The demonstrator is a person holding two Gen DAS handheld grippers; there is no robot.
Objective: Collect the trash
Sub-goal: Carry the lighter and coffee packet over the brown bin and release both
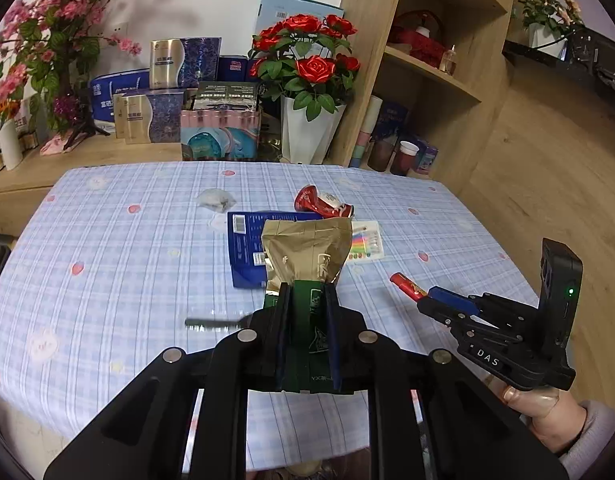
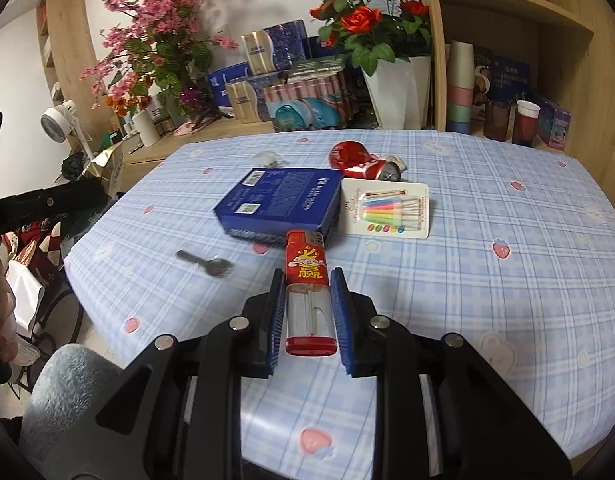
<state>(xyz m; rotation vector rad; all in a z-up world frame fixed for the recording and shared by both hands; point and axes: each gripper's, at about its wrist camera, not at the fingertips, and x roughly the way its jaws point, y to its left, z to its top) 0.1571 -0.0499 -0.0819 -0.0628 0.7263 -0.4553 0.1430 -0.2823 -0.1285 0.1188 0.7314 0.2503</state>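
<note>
1. The table [image 2: 487,208], under a blue plaid cloth with strawberry prints, is the landmark; its near edge curves just below both grippers, and its left edge drops off toward a chair and clutter
2. Wide bare cloth lies on the table's right side and along its near strip; the left half holds only a key [image 2: 211,266]
3. The left gripper [image 1: 307,296] is nearly closed, clamping a gold and green foil pouch [image 1: 305,256] above the table's near middle; the pouch's open top stands upright past the fingertips
4. The right gripper [image 2: 309,284] is closed tight on a red lighter [image 2: 305,266], which is lifted clear above the table's near centre, its clear tank between the blue pads
5. At the table's centre lies a blue box [image 2: 281,200], shut and flat; just beside it to the right sits a card of coloured candles [image 2: 387,210]
6. A crushed red can [image 2: 363,162] lies behind the box toward the table's far edge, with a crumpled clear wrapper [image 1: 215,199] left of it
7. Beyond the far edge stand a white vase of red roses [image 1: 311,132], boxes and wooden shelves holding cups
</note>
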